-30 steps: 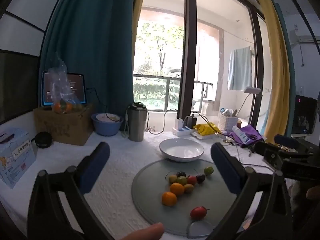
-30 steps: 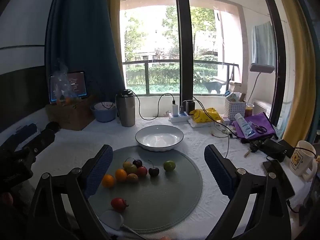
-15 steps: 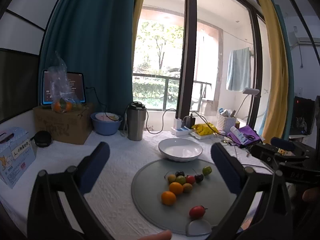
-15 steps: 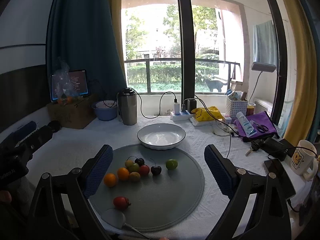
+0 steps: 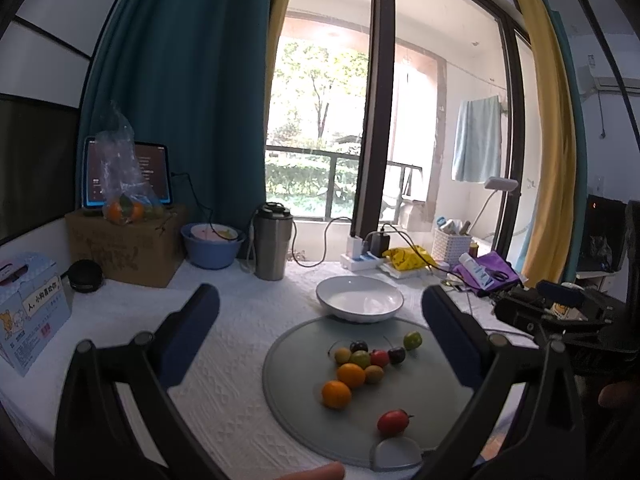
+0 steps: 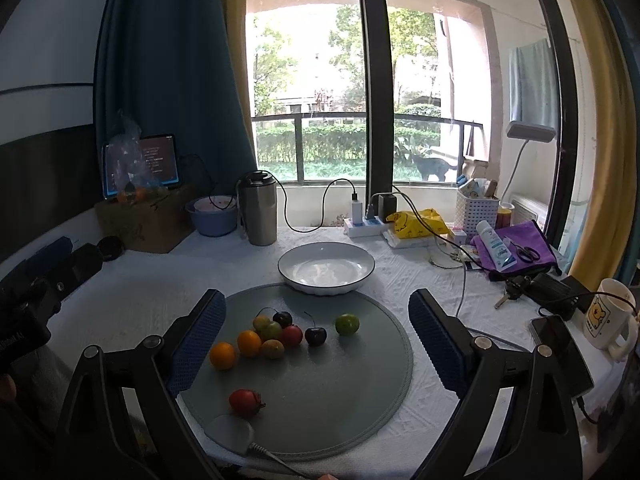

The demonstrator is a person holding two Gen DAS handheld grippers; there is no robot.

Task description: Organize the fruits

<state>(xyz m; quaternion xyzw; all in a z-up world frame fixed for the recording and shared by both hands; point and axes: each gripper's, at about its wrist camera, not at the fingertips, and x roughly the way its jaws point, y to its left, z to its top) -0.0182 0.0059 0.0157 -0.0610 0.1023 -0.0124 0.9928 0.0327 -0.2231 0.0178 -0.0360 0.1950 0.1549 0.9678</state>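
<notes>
Several small fruits lie on a round grey mat: two oranges, a red tomato, dark cherries, a green fruit set apart at the right. An empty white bowl stands just beyond the mat. My left gripper is open and empty above the table, left of the mat. My right gripper is open and empty, held above the mat.
At the back stand a steel tumbler, a blue basin, a cardboard box with a bag of fruit and a tablet, a power strip with cables. A mug, phone and purple cloth lie at the right.
Both grippers have drifted slightly; the views shifted a little and the fruits appear a bit lower. Nothing was picked up or moved.
</notes>
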